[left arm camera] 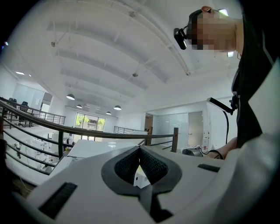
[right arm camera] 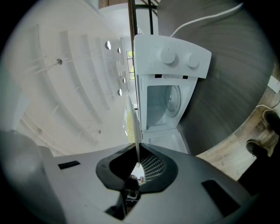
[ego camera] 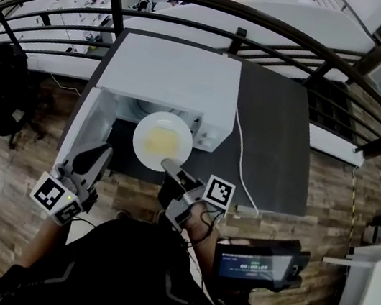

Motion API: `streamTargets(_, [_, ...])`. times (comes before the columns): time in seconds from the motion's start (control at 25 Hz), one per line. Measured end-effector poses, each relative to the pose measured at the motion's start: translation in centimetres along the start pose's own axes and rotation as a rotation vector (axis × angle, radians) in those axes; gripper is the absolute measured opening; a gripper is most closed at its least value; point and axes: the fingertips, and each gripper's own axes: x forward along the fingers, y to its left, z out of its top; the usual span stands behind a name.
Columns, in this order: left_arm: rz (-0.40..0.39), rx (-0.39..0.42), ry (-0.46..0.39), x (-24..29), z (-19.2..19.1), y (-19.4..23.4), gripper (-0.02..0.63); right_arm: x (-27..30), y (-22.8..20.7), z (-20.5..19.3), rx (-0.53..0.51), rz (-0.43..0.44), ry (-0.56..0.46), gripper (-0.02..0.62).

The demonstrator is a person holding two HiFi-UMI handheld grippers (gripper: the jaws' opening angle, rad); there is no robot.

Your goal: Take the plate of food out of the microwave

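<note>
Right hand-held gripper [right arm camera: 138,151] pinches plate [ego camera: 184,126] rim (food [ego camera: 159,141] seemingly yellow); left hand-held gripper [left arm camera: 140,151] pressed together.

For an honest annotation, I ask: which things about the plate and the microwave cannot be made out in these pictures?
What the food is: head view, too small and pale to name.
Top face of the plate: right gripper view, seen only edge-on in the right gripper.
Inside of the microwave: head view, mostly hidden by its own top and the plate.
</note>
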Motion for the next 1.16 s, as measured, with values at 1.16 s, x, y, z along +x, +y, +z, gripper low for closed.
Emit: streamTargets(1.16, [0.0, -0.01, 0.021, -0.1, -0.4, 0.9, 0.002, 1.1, 0.9, -0.9, 0.003, 0.017, 0.034, 0.014])
